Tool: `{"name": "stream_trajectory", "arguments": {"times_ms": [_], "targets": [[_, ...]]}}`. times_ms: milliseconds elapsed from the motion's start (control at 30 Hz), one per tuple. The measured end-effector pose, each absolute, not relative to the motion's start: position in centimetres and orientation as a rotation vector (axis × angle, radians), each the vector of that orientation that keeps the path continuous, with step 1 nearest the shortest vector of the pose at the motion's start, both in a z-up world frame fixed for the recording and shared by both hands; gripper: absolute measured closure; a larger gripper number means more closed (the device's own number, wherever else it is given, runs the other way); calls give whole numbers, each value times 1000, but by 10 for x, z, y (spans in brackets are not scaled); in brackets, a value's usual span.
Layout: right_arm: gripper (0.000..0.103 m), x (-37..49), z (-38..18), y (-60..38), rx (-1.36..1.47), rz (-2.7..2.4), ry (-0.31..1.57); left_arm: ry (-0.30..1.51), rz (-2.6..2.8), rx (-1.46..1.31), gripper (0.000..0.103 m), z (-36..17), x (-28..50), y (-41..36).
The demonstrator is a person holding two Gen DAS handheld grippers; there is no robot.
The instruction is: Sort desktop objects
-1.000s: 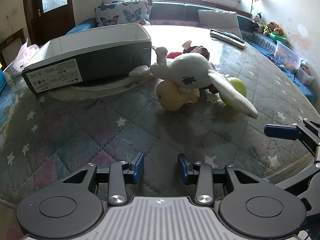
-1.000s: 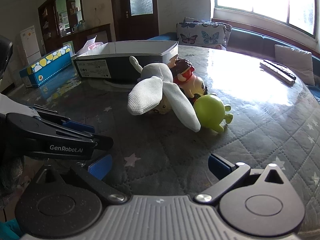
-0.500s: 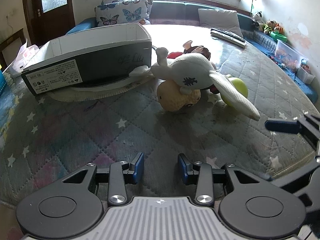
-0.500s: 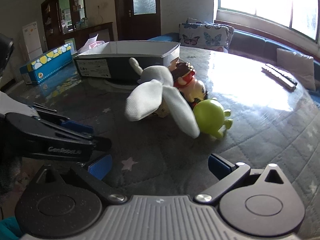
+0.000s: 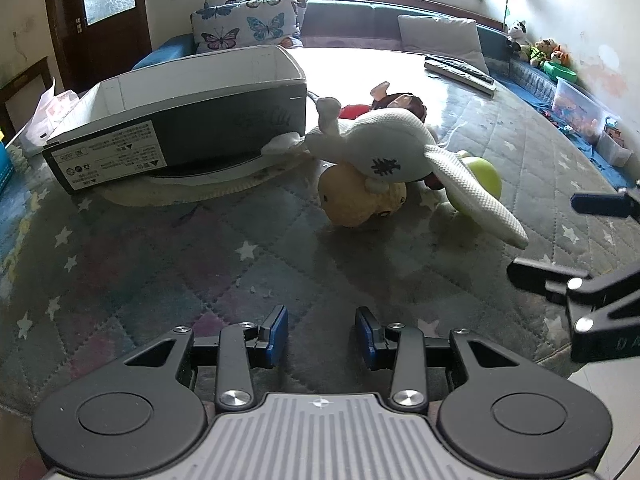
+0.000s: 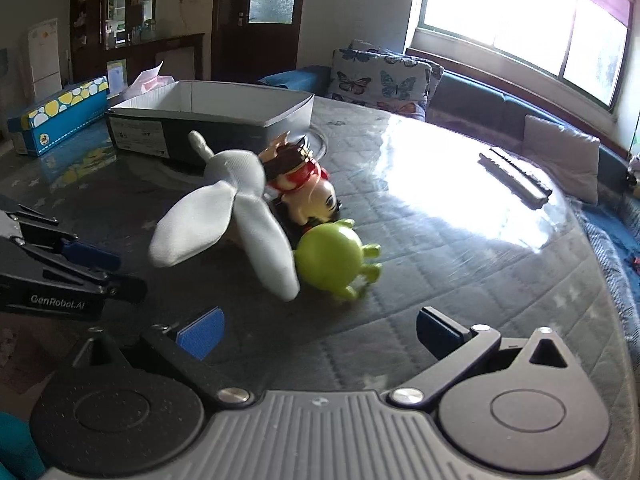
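Note:
A pile of toys lies mid-table: a white long-eared plush (image 5: 384,148) over a yellow plush (image 5: 360,200), a red and brown doll (image 6: 304,184) and a green one-eyed figure (image 6: 332,256). An open black-and-white cardboard box (image 5: 180,120) stands just left of them. My left gripper (image 5: 321,334) is open and empty, well short of the toys. My right gripper (image 6: 316,332) is open wide and empty, close in front of the green figure; it also shows at the right edge of the left wrist view (image 5: 576,240).
The round table (image 5: 160,260) has a star-patterned quilted cover under glass. Remote controls (image 6: 516,176) lie at its far side. A blue dotted box (image 6: 56,116) sits far left. A sofa with butterfly cushions (image 5: 248,24) runs behind the table.
My right gripper has moved forward and right, closer to the green figure. My left gripper has stayed almost still. The toys have not moved.

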State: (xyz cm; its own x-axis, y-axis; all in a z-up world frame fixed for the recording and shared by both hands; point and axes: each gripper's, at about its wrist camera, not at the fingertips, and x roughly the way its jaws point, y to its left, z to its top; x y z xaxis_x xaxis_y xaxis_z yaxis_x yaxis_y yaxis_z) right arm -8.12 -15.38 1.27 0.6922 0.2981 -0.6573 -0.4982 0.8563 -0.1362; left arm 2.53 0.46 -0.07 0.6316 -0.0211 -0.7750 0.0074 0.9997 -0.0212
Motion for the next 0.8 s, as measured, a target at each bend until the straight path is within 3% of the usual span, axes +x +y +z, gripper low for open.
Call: {"name": "stream_trajectory", "arguments": {"times_ms": [600,800], "targets": [[0,-136,-7,-133,-242,497,694,892,-12,-22,63,0,31,9],[0,-94,-5,-131,-226,508,703,892,-9,-25,63,1,32,10]]}}
